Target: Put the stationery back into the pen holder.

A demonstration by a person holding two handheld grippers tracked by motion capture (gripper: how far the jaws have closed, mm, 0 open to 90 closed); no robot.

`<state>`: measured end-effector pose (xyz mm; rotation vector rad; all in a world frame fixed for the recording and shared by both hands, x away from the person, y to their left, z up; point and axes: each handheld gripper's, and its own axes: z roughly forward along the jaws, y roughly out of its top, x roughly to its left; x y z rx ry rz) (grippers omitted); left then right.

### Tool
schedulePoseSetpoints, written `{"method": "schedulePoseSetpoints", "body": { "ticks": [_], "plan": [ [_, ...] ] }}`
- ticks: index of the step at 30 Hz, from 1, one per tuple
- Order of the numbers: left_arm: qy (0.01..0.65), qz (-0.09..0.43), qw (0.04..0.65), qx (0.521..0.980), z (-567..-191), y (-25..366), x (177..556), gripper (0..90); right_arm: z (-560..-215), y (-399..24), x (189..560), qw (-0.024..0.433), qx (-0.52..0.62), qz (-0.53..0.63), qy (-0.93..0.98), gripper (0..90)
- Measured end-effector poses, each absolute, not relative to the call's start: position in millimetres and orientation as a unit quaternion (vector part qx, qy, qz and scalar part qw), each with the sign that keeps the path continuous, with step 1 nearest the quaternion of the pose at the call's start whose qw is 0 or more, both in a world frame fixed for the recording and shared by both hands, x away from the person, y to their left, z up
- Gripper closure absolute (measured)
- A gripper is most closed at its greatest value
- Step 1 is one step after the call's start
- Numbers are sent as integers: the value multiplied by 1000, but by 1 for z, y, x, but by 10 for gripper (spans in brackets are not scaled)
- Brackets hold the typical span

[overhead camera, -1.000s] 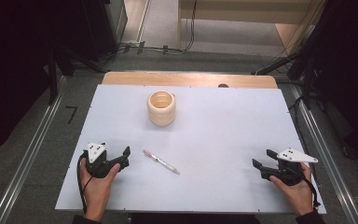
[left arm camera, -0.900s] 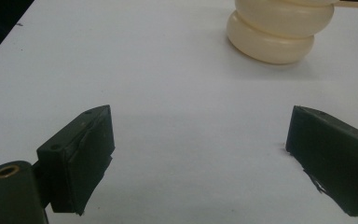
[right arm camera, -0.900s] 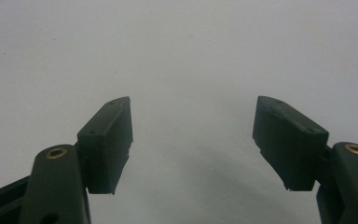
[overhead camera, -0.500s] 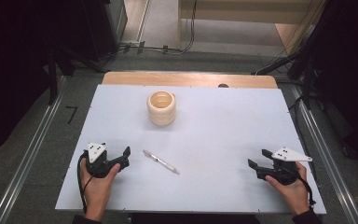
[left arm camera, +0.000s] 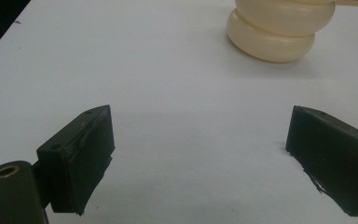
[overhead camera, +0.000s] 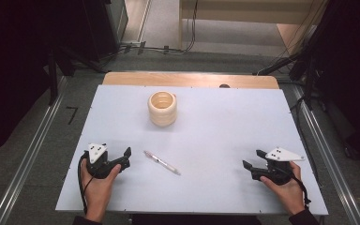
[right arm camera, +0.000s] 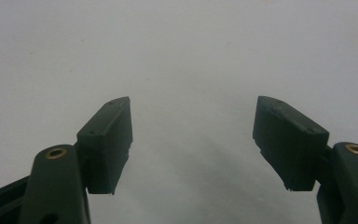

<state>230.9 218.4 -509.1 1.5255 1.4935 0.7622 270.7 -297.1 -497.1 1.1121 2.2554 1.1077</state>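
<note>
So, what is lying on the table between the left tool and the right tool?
In the high view, a pen lies between the left tool and the right tool, nearer the left one; the remaining table surface is bare.

A white table stands on a grey floor, with a strip of bare wood along its far edge and a small dark spot on that strip. A cream ribbed cup stands upright on the far half of the table, left of centre, its mouth open. A pen lies flat on the near half, slanted, well apart from the cup. Metal rails run along the floor at both sides of the table. Cables trail over the floor beyond it. A black mark shows on the floor at left.
</note>
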Motion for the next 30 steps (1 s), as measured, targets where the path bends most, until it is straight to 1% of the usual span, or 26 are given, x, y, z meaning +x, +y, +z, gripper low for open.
{"method": "schedulePoseSetpoints", "body": {
  "ticks": [15,30],
  "plan": [
    [597,306,423,609,-509,218,231,84,-497,-284,272,193,383,400,810,271],
    [596,308,423,609,-509,219,231,84,-497,-261,274,182,363,405,819,270]
  ]
}}
